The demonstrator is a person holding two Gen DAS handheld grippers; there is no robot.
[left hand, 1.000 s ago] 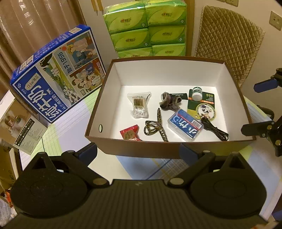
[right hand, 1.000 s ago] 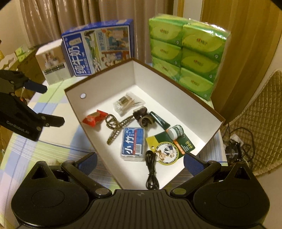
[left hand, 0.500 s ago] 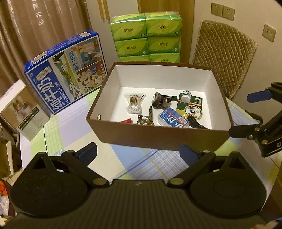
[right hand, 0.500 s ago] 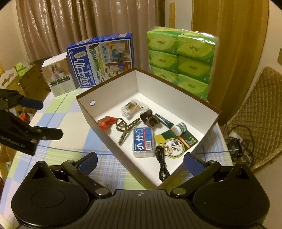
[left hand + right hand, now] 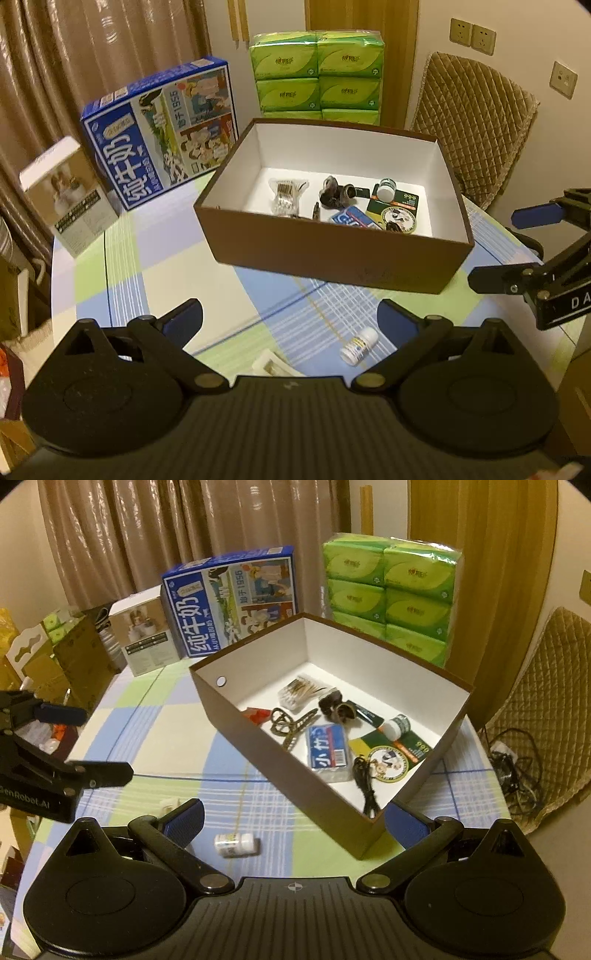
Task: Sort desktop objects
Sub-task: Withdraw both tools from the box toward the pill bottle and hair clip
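We hold both grippers above the checked tablecloth [image 5: 155, 258], each with its jaws spread wide and nothing between them. Our left gripper [image 5: 290, 319] hangs over the near part of the table, touching nothing; between its fingers we see a small white bottle [image 5: 359, 346] lying on its side on the cloth, and a pale flat item [image 5: 273, 365] beside it, too cut off for us to name. Our right gripper [image 5: 293, 814] hovers over the near corner of the brown box [image 5: 295, 775], likewise empty, with the bottle [image 5: 235, 844] on the cloth just inside its left finger [image 5: 184, 818]. In the left view the right gripper [image 5: 517, 243] shows at the edge, spread wide; in the right view the left gripper [image 5: 85, 742] shows the same.

The box [image 5: 332, 254] sits mid-table and holds a hair claw [image 5: 291, 725], a blue packet [image 5: 328, 751], a red wrapper [image 5: 256, 714], a bag of cotton swabs [image 5: 299, 692], a black cable [image 5: 365, 786], a small jar [image 5: 395, 725] and a green card [image 5: 391, 755]. Behind it stand a blue milk carton [image 5: 162, 133], a small white box [image 5: 68, 195] and green tissue packs [image 5: 317, 74].
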